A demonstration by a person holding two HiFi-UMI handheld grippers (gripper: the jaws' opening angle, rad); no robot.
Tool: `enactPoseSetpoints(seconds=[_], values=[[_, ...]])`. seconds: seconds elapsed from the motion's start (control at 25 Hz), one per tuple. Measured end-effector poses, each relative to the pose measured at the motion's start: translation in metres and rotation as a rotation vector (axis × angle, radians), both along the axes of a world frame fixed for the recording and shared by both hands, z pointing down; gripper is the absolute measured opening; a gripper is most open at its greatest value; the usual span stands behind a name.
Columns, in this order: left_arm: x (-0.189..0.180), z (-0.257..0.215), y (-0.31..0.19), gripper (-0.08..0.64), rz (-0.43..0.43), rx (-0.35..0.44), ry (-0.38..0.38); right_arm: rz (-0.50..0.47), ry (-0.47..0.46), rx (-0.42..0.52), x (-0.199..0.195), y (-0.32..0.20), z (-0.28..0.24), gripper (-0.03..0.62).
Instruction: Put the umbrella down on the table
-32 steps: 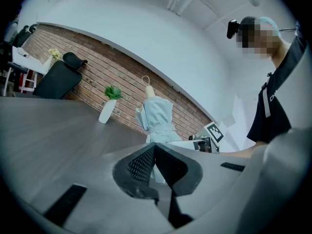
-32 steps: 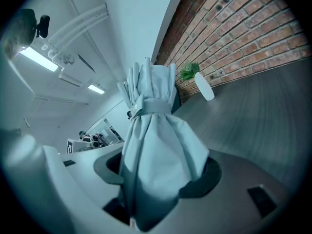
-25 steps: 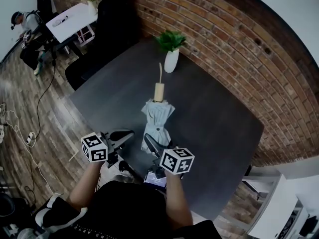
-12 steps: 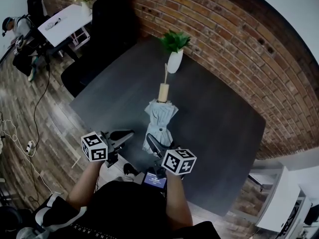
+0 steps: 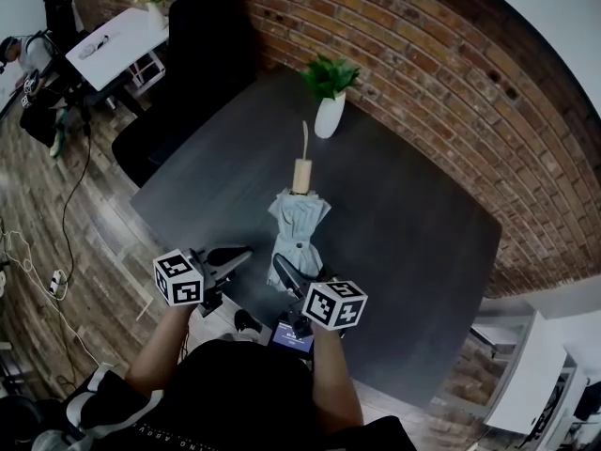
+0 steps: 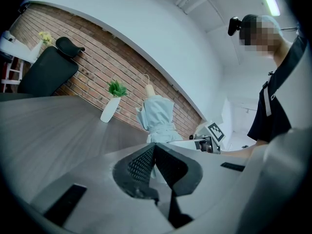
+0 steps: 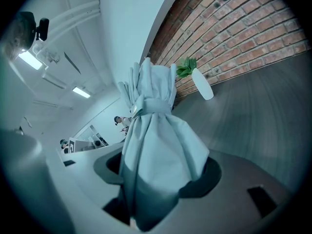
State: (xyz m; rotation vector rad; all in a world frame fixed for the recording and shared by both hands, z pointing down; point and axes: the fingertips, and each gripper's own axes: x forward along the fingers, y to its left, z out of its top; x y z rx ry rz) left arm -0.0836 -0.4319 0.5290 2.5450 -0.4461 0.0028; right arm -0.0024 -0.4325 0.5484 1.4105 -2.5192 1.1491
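Note:
A folded pale blue umbrella (image 5: 299, 228) with a tan handle (image 5: 301, 175) hangs over the dark table (image 5: 404, 224), handle end pointing away from me. My right gripper (image 5: 280, 269) is shut on its near fabric end. In the right gripper view the cloth (image 7: 156, 130) fills the gap between the jaws of the right gripper (image 7: 158, 174). My left gripper (image 5: 239, 252) hovers just left of the umbrella, not touching it. In its own view the left gripper (image 6: 155, 147) has its pads together on nothing, with the umbrella (image 6: 158, 116) beyond them.
A white vase with a green plant (image 5: 328, 116) stands at the table's far edge by the brick wall. A black chair (image 5: 202, 45) and a white desk (image 5: 122, 40) lie beyond the far left corner. Cables run across the wooden floor at left.
Both grippers and the umbrella have shifted a little over the table and sunk slightly. The right grip on the umbrella is unchanged and the left jaws stay together.

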Motion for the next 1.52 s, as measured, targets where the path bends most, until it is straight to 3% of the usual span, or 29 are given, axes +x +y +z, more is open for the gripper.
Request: enactPoseSetpoints(seconds=[0.32,0.6,1.04,1.52], values=[[-0.004,-0.007,-0.013,0.003,-0.020,0.022,-0.008,-0.062,0.043,0.009,-0.009,-0.014,-0.007,0.272],[-0.001,-0.007,-0.038,0.003,-0.001,0.063,-0.163,-0.191,0.192,0.008,-0.014,-0.045,-0.009,0.272],[0.009,-0.004,-0.102,0.003,0.067,0.103,-0.339,-0.446,0.475,-0.004,-0.028,-0.136,0.006,0.272],[0.008,0.070,-0.170,0.003,0.006,-0.071,-0.421,-0.696,0.734,-0.107,-0.035,-0.210,0.101,0.272]])
